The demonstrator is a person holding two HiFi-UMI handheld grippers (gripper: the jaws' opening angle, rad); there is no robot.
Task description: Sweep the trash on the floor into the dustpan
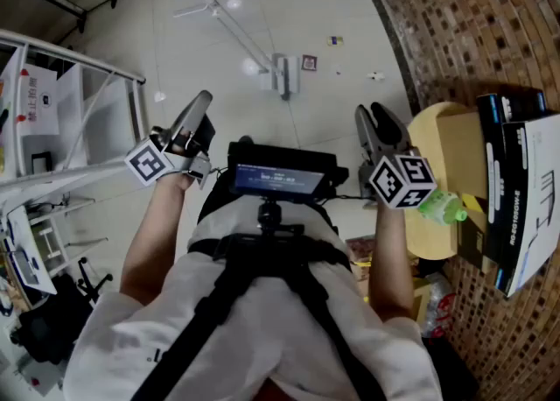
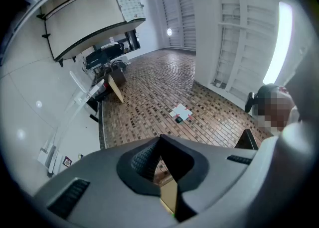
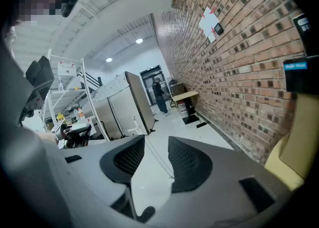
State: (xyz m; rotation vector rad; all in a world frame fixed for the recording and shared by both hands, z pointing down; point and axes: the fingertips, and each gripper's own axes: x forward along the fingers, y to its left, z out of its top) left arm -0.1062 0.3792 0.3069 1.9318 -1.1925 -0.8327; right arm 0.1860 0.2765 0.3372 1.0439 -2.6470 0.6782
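Observation:
A white long-handled broom and dustpan set (image 1: 282, 75) rests on the pale floor ahead of me, its handles running up and left. Small trash bits lie near it: a framed card (image 1: 309, 63), a scrap (image 1: 335, 40) and a dark-speckled bit (image 1: 375, 76). My left gripper (image 1: 201, 102) is raised at the left, well short of the set, and is shut with nothing in it (image 2: 159, 145). At the right, my right gripper (image 1: 372, 117) stands open and empty (image 3: 155, 147), also apart from the broom. The card (image 2: 67, 161) shows at the lower left in the left gripper view.
A brick wall (image 1: 472, 31) runs along the right, with paper taped on it (image 2: 180, 113). A yellow table (image 1: 433, 141) with black boxes (image 1: 507, 180) and a green bottle (image 1: 442, 208) stands by my right arm. White shelving (image 1: 79, 119) is at the left. A distant person (image 3: 159, 97) stands far ahead.

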